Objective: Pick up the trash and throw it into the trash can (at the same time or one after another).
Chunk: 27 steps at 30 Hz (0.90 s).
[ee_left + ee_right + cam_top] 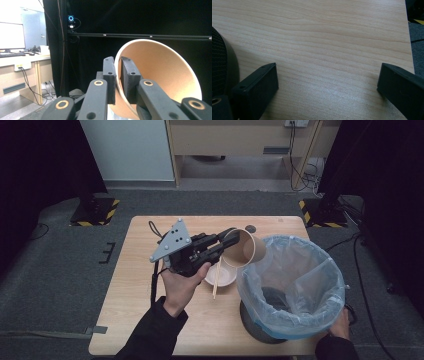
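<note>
Our left hand-held gripper [226, 241] pinches the rim wall of the brown paper cup [246, 247], one black jaw inside the mouth and the other outside, as the left gripper view shows at close range [119, 82] with the cup's [160, 75] tan interior curving away beside the jaws. We hold the cup tipped on its side, its mouth turned away from the hand and toward the wire-mesh bin lined with a pale blue plastic bag [292, 287], which stands just beyond and below the gripper's tips.

To finish this step well, we judge that we should carry the cup a little farther out until it hangs over the bag's opening rather than its rim, then spread the jaws cleanly so the thin wall slips free without dragging the liner.

Directly beneath the left hand-held gripper sit a small white bowl [223, 276] and a pair of pale wooden chopsticks [217, 279] leaning across it; we should keep height so the cup does not clip them.

Our right hand-held gripper [327, 82] rests with its jaws spread wide and empty over the light wooden table [324, 37], close beside the bin's dark base [222, 60].
</note>
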Available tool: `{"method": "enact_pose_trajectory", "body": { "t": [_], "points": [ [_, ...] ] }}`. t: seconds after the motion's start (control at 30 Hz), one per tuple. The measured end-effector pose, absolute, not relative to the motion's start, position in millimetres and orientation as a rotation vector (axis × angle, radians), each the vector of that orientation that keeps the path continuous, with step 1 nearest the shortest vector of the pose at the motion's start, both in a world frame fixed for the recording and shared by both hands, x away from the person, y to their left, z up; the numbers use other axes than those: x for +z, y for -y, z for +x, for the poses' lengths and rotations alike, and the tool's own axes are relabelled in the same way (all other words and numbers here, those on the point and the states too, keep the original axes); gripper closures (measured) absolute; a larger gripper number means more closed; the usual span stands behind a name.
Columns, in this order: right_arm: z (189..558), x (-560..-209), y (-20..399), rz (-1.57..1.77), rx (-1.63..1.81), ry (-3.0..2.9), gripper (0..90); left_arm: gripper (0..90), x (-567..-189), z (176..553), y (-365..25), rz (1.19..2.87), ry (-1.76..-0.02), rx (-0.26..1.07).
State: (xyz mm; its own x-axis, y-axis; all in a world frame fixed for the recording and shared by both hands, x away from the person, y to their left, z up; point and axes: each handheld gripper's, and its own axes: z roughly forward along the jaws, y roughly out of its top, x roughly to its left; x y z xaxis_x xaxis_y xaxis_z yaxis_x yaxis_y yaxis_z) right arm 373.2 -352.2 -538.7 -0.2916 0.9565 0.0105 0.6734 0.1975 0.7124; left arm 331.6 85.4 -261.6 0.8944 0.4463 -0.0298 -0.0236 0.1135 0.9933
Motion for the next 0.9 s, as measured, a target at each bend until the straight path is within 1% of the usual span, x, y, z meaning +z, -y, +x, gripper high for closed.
{"method": "enact_pose_trajectory", "body": {
  "t": [0.47, 0.77, 0.9],
  "points": [
    [373.2, -538.7, 352.2, 1.518, 0.863, -2.041, 3.4, 82.1, -278.0, 331.4, -52.7, 1.483, -0.331, 0.295],
    [373.2, -538.7, 352.2, 1.518, 0.864, -2.041, 3.4, 81.9, -289.6, 334.7, -40.4, 1.515, -0.334, 0.268],
    [373.2, -538.7, 352.2, 1.518, 0.864, -2.041, 3.4, 80.0, -295.5, 336.8, -33.9, 1.532, -0.323, 0.241]
  ]
}}
